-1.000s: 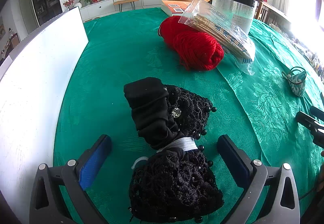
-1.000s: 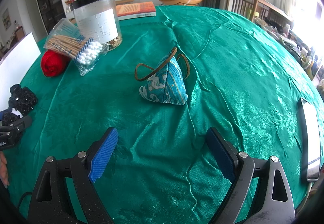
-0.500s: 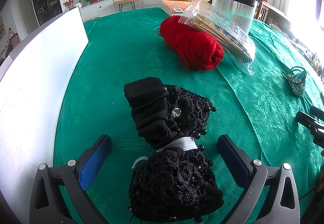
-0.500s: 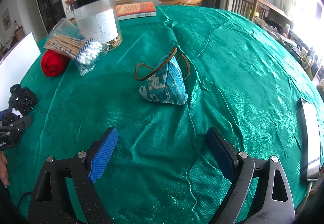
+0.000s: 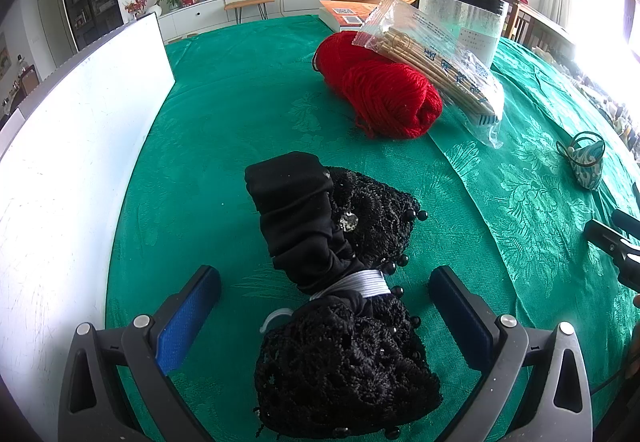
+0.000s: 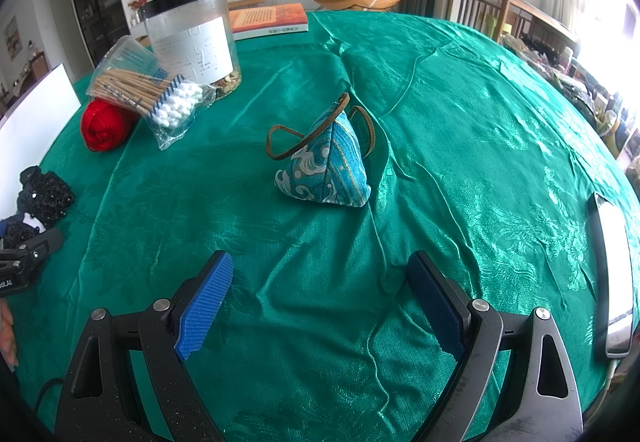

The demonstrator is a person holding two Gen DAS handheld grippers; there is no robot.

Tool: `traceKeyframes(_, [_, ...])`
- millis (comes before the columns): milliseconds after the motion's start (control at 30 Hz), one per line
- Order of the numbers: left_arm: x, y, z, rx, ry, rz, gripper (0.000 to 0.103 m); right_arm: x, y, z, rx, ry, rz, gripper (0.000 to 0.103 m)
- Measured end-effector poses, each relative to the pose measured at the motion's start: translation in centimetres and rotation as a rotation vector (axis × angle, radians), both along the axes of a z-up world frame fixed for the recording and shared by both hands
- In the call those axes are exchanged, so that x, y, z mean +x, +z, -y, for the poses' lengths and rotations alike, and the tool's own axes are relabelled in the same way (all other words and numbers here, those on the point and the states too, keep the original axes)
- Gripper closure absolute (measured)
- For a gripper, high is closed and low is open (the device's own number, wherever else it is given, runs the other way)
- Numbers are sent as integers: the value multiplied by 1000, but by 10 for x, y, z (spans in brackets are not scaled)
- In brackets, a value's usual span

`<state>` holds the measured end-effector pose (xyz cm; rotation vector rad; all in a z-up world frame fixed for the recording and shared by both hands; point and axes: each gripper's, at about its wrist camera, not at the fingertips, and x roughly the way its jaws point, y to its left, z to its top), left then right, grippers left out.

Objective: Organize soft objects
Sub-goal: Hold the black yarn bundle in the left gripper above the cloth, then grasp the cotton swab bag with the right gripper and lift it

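Black lace bundle [image 5: 340, 306] btwn wide-open, untouching left gripper [image 5: 324, 306]; right gripper [image 6: 320, 302] open, empty.

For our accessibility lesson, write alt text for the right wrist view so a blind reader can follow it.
An open tool hangs over a green tablecloth, aimed at a small blue patterned pouch with a brown strap. Farther left sit a clear jar, a bag of cotton swabs leaning on red yarn, and an orange book behind.

Bare cloth [image 6: 320, 242] before pouch [image 6: 326, 170]
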<state>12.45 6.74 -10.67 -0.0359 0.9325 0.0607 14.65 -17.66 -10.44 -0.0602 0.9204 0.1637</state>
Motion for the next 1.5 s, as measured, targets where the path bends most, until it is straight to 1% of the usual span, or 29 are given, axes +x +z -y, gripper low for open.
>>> traceKeyframes(867, [0, 0, 0, 1, 1, 0, 0, -1, 0, 0, 6, 1, 2, 12])
traceKeyframes(933, [0, 0, 0, 2, 1, 0, 0, -4, 3, 1, 28, 10, 21, 13])
traceKeyframes(967, [-1, 0, 0, 1, 1, 0, 0, -9, 7, 1, 50, 17, 50, 13])
traceKeyframes(1067, [-1, 0, 0, 2, 2, -1, 0, -20, 25, -11, 165, 95, 133, 13])
traceKeyframes(1100, [-1, 0, 0, 2, 2, -1, 0, -19, 33, -22, 164, 119, 151, 13])
traceKeyframes(1167, [-1, 0, -1, 2, 1, -1, 0, -8, 45, -51, 111, 193, 160, 13])
traceKeyframes(1233, [-1, 0, 0, 2, 1, -1, 0, 13, 50, -83, 16, 259, 142, 13])
traceKeyframes(1300, [-1, 0, 0, 2, 2, -1, 0, 41, 45, -115, -105, 306, 96, 13])
traceKeyframes(1367, [-1, 0, 0, 2, 2, -1, 0, 61, 38, -138, -195, 335, 92, 14])
traceKeyframes(1433, [-1, 0, 0, 2, 2, -1, 0, 77, 29, -155, -242, 353, 79, 15])
traceKeyframes(1500, [-1, 0, 0, 2, 2, -1, 0, 87, 23, -164, -239, 351, 85, 16])
